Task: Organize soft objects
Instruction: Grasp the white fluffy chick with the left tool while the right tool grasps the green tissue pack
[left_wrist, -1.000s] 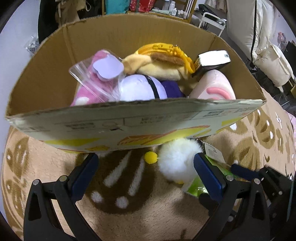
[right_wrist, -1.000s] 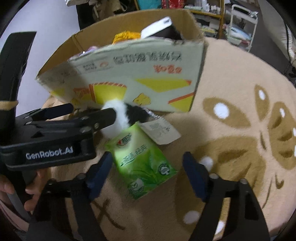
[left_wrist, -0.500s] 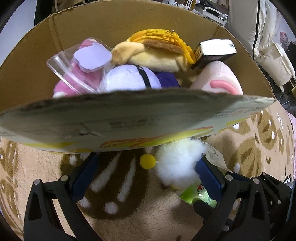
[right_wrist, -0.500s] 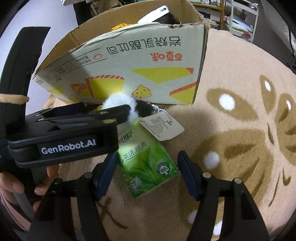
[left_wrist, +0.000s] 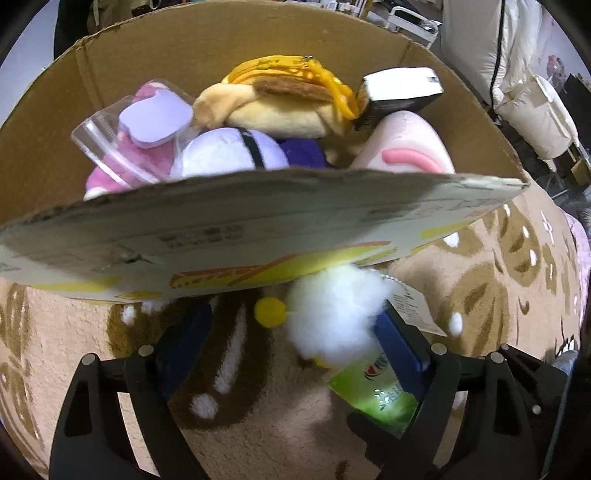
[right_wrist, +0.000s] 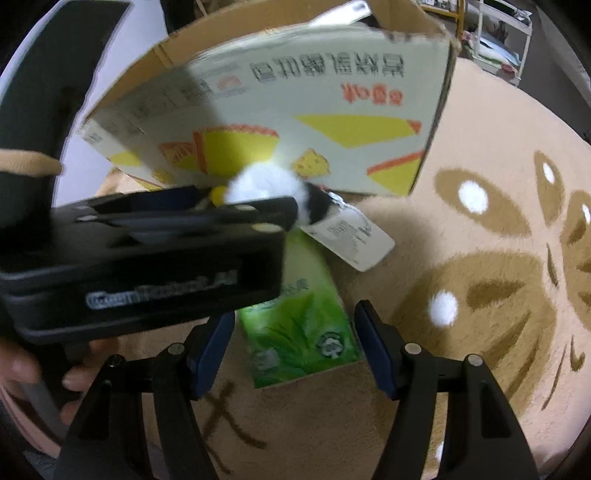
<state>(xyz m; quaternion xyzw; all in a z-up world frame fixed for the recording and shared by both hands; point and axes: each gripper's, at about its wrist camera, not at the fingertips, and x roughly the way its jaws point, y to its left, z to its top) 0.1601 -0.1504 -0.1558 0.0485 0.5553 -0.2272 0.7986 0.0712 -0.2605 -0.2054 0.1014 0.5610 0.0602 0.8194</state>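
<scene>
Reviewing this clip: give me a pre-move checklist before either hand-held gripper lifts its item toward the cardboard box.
1. White fluffy toy between left hand-held gripper fingers: ok; jaws have just been closing.
2. Pads pressing the toy: cannot tell.
3. Green tissue pack between right hand-held gripper fingers: ok, not gripped.
4. Paper tag clear of the pack: not ok, overlaps it.
5. Room in cardboard box: not ok, piled high.

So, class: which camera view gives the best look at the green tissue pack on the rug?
The right wrist view: the green tissue pack lies lengthwise between the right gripper jaws, its printed face mostly visible. The left wrist view shows only one corner, behind the white fluffy toy.
</scene>
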